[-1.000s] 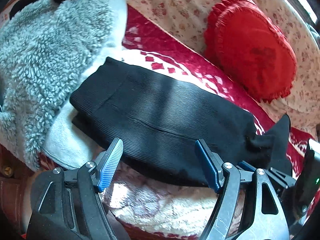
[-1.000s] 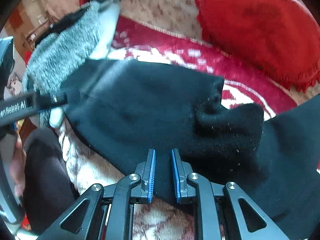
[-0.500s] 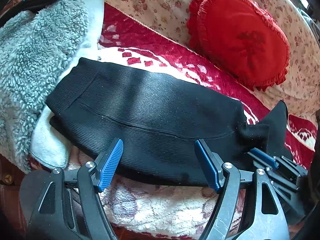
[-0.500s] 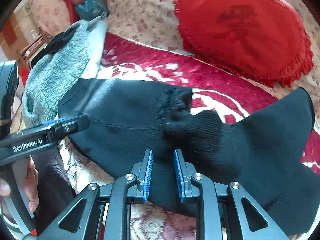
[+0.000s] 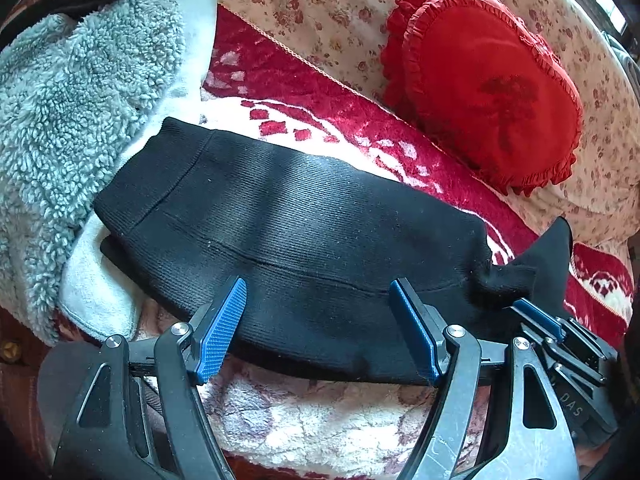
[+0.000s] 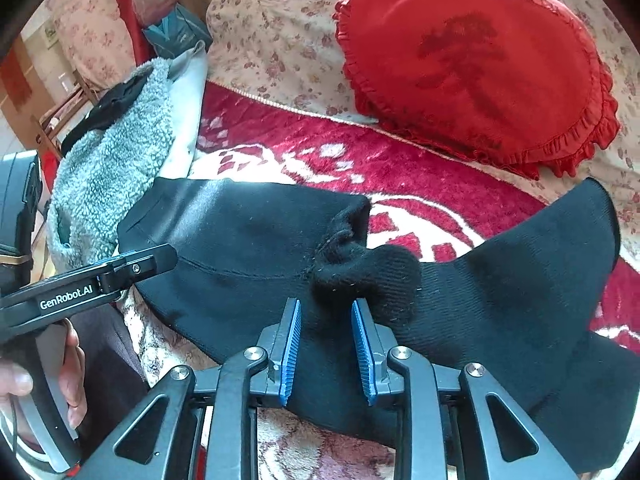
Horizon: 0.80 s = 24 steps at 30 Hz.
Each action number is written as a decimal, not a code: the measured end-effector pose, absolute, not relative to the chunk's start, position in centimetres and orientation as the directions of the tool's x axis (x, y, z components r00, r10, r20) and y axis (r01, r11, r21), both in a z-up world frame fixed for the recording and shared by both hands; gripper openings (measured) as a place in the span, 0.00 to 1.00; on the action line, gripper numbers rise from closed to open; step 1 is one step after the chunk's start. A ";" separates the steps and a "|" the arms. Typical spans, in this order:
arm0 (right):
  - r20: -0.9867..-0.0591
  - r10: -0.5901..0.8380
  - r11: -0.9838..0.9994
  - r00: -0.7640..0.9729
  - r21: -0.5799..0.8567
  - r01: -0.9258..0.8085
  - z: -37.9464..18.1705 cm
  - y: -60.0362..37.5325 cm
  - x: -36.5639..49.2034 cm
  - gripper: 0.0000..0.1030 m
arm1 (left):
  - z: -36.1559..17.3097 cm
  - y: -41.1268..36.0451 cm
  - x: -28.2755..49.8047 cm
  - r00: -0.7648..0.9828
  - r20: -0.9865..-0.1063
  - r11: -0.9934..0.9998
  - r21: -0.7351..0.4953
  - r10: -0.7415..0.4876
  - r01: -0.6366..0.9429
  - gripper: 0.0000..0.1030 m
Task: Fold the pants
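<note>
Black ribbed pants (image 5: 288,232) lie across a red and white blanket, waistband to the left, with a bunched lump at the crotch (image 6: 360,272) and a leg spreading right (image 6: 520,280). My left gripper (image 5: 316,324) is open and empty, its blue pads over the near edge of the pants. My right gripper (image 6: 326,348) has its jaws partly apart, straddling the near edge of the pants just below the lump; it also shows in the left wrist view (image 5: 540,320).
A red heart-shaped cushion (image 5: 492,108) rests against the floral sofa back (image 5: 320,12). A grey fleece garment (image 5: 68,112) lies at the left, touching the waistband. The red and white blanket (image 6: 320,156) covers the seat.
My right gripper's jaws have widened from gripping the pants' near edge. Both grippers have drawn back a little, and the pants have flattened onto the blanket.
</note>
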State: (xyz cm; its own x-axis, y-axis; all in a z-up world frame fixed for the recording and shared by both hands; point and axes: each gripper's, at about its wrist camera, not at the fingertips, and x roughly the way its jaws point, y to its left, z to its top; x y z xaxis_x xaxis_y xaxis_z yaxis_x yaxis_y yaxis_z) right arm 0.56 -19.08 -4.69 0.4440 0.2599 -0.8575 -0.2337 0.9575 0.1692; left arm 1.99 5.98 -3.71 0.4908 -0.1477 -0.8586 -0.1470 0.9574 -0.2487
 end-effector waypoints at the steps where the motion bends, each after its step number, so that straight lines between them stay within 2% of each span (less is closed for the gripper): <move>1: -0.855 0.258 0.959 0.450 0.169 -0.227 -4.5 -19.5 0.5 0.24 | -3.7 6.0 2.1 0.490 -0.859 0.958 -0.249 -0.150 -0.144 0.72; 6: -0.854 0.242 0.967 0.461 0.173 -0.188 -3.9 -21.3 0.2 0.24 | -4.1 5.5 2.3 0.484 -0.861 0.960 -0.246 -0.153 -0.135 0.72; 11: -0.846 0.177 0.983 0.504 0.129 -0.128 -2.7 -24.0 -0.3 0.29 | -4.8 5.0 2.9 0.469 -0.869 0.960 -0.246 -0.157 -0.135 0.72; 18: -0.853 0.057 0.997 0.518 0.076 0.016 -2.5 -29.4 0.5 0.30 | -5.4 3.7 3.8 0.459 -0.876 0.968 -0.224 -0.149 -0.113 0.72; 24: -0.852 -0.019 0.981 0.523 0.085 0.174 -3.0 -34.6 0.7 0.37 | -5.9 3.2 4.7 0.460 -0.879 0.974 -0.200 -0.129 -0.108 0.73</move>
State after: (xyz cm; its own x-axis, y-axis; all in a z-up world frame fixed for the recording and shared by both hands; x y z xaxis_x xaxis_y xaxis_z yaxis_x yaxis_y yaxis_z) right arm 0.68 -34.62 -2.96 0.5230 -0.0191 -0.8521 0.1737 0.9812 0.0846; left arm 4.66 3.16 -5.86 0.4597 -0.1292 -0.8786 -0.1078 0.9739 -0.1996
